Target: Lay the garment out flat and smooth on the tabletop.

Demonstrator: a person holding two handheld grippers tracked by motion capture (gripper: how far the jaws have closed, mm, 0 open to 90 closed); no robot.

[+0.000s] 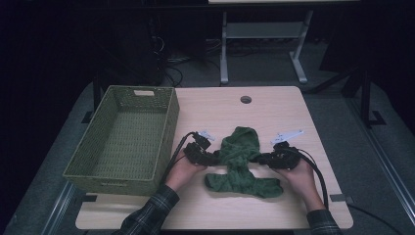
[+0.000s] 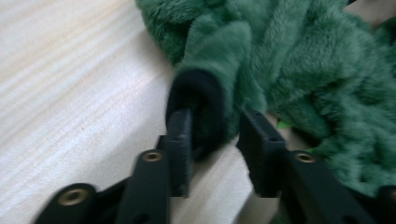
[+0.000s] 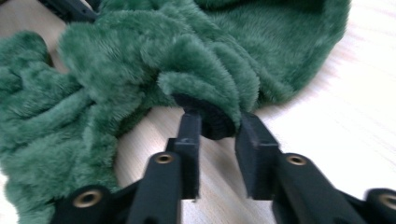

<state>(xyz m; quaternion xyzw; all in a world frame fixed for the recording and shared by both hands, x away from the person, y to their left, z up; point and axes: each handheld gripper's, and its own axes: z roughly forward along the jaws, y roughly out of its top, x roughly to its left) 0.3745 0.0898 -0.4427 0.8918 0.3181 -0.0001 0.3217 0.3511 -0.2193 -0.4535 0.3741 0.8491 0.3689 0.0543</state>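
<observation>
Both grippers pinch the green fleece garment (image 1: 241,161): left gripper (image 1: 211,157) at 9 o'clock, right gripper (image 1: 262,159) at 3 o'clock. It probably goes to the basket (image 1: 126,139), which holds nothing yet.

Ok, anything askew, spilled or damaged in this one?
Nothing stands out. The green fleece garment lies bunched on the table, each side's dark-edged fold sitting between the jaws of the left gripper and right gripper. The basket sits upright at the table's left edge.
</observation>
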